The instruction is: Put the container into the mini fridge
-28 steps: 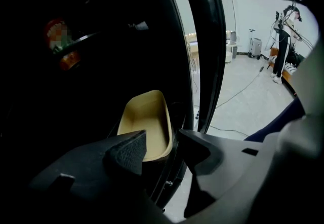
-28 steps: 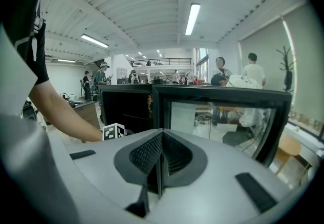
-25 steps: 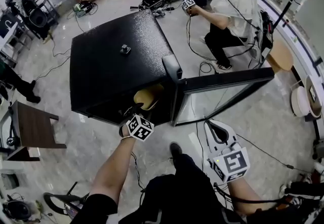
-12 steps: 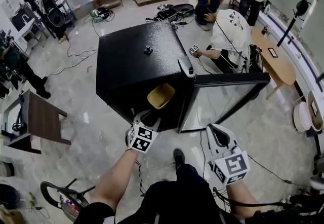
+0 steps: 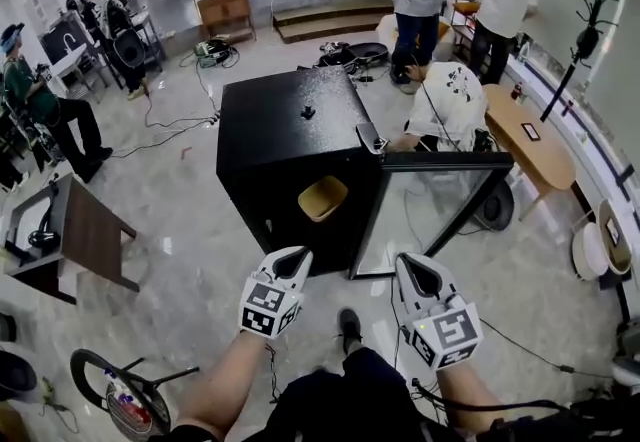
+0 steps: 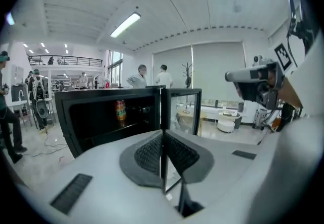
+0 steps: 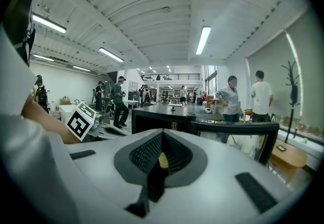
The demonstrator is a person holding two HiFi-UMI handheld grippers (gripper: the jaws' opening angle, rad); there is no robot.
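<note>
The tan container [image 5: 322,198] sits inside the black mini fridge [image 5: 285,145], on an upper shelf, with nothing holding it. The glass door [image 5: 430,210] stands swung open to the right. My left gripper [image 5: 297,256] hangs in front of the opening, clear of the container. Its jaws are closing and nothing is between them [image 6: 163,139]. My right gripper [image 5: 408,266] is in front of the door's lower edge, pads together and empty [image 7: 162,143]. In the left gripper view a red and yellow can [image 6: 120,110] stands in the fridge [image 6: 101,116].
A person in a white shirt [image 5: 450,100] crouches behind the open door. Two people stand beyond. A wooden table [image 5: 535,145] is at the right and a brown side table [image 5: 85,235] at the left. Cables trail over the floor. A small black object [image 5: 308,112] lies on the fridge top.
My left gripper has pulled back out of the fridge, leaving the container on the shelf, and its jaws have come together. Both grippers are farther from the fridge.
</note>
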